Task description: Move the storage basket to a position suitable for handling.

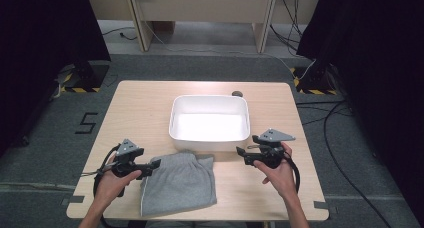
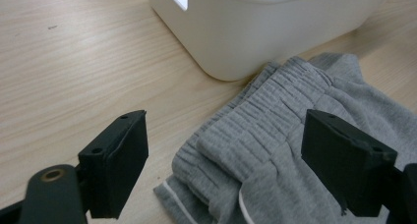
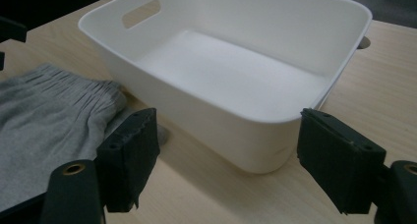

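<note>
Folded grey shorts (image 1: 179, 182) with a ribbed waistband lie on the wooden table near its front edge, touching the near wall of a white plastic bin (image 1: 172, 119). The bin holds nothing. My left gripper (image 1: 156, 163) stands open at the shorts' left edge; in the left gripper view the waistband (image 2: 255, 130) lies between and beyond the jaws. My right gripper (image 1: 240, 152) is open too, held by a hand just in front of the bin's right near corner (image 3: 255, 155). In the right gripper view the shorts (image 3: 44, 121) are at the left.
The table (image 1: 135, 108) has bare wood left and right of the bin. A small dark round thing (image 1: 237, 93) sits at the far edge behind the bin. Cables (image 1: 330, 138) run over the grey floor to the right; black curtains hang at both sides.
</note>
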